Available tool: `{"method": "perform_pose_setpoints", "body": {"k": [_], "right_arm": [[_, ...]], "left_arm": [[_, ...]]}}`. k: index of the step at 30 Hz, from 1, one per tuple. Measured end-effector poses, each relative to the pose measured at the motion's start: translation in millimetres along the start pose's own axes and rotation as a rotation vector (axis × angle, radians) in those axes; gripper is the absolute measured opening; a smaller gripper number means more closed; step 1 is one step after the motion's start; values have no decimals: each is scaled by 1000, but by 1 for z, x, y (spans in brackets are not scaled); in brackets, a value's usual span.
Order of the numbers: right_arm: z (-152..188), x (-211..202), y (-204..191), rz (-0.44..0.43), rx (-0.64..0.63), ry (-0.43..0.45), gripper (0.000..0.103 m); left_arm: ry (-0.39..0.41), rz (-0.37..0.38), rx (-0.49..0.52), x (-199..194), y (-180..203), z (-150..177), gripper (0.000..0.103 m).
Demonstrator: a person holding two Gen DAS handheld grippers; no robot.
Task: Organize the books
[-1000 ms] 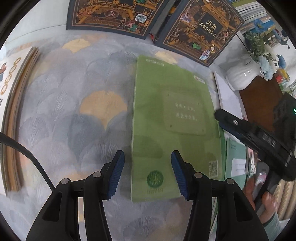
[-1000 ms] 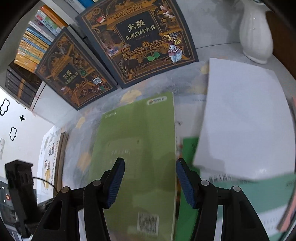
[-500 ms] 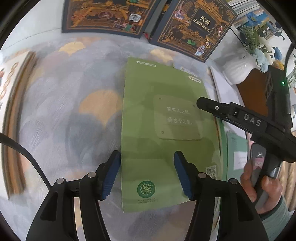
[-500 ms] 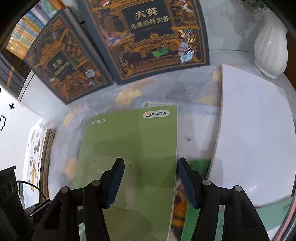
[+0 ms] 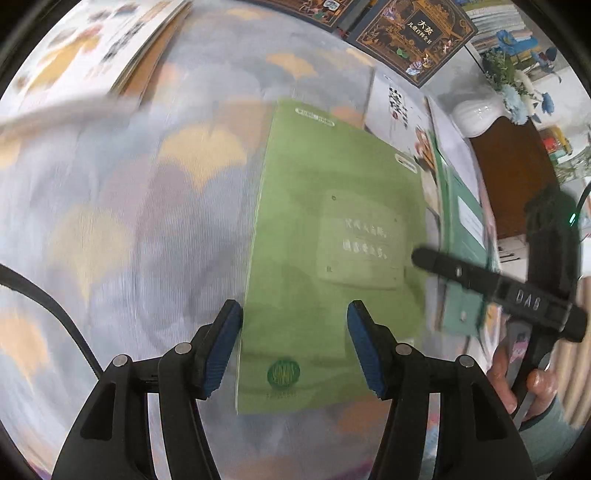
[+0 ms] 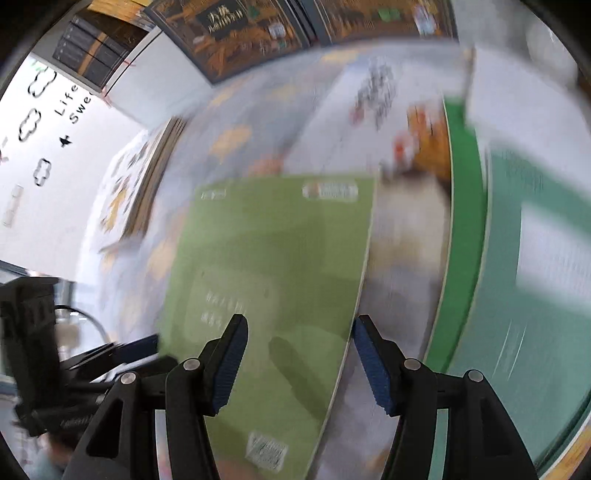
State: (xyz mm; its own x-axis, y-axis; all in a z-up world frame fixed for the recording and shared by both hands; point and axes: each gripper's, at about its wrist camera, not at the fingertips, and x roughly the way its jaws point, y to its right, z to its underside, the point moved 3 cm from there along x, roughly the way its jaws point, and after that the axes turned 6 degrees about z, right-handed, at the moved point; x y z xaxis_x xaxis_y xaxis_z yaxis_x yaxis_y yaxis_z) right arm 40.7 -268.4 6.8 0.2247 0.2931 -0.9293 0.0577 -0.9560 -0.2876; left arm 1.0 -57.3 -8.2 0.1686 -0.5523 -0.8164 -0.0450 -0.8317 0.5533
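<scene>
A light green book (image 5: 325, 258) lies flat on the grey cloth with yellow leaf shapes (image 5: 147, 184). My left gripper (image 5: 294, 317) is over its near left part, jaws apart, the left pad right at the book's left edge. Over the same book (image 6: 273, 258) my right gripper (image 6: 300, 328) stands with jaws apart, its right pad at the book's right edge. Neither gripper pinches anything. One finger (image 5: 480, 278) of the right gripper reaches over the book's right side in the left wrist view, with a person's hand (image 5: 506, 373) below it. The right wrist view is blurred.
Dark ornate encyclopedia volumes (image 5: 413, 33) lean at the back. A white picture book (image 5: 399, 107) and teal-green books (image 6: 535, 295) lie to the right of the green book. A flat stack of picture books (image 5: 110, 44) lies far left. A white vase (image 5: 476, 114) stands back right.
Both grippers have swept left, and the green book has slid left with them, away from the right-hand pile. A white picture book that it covered now shows.
</scene>
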Motion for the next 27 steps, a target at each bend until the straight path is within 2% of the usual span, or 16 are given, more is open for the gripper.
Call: {"method": "perform_pose_setpoints", "body": {"k": [4,6,9,13,17,21,24,27], "right_arm": [[51,-9,5,-33,20,-20,59],[63,-9,3,-40,14,-4,59],[61,-6,-1,-53,26,20,59],[51,-15,-4,-84,63,36,62],[47,-50,-17,-164,48,110,62],[44,-86,-60,-202,-36,184,61],[42,-98,-93,-253,-76,207,61],[39,-101,-136,-317,-156,199,61]], "left_arm": [[11,-5,-18,-3,1,19,56],[8,7,-19,-2,3,21,56],[2,25,-18,1,7,26,57],[20,-22,39,3,14,29,57],[33,24,26,-1,8,30,58],[39,141,-80,-11,-11,26,60],[63,204,-151,-26,-29,26,59],[128,215,-199,-56,-47,28,58]]}}
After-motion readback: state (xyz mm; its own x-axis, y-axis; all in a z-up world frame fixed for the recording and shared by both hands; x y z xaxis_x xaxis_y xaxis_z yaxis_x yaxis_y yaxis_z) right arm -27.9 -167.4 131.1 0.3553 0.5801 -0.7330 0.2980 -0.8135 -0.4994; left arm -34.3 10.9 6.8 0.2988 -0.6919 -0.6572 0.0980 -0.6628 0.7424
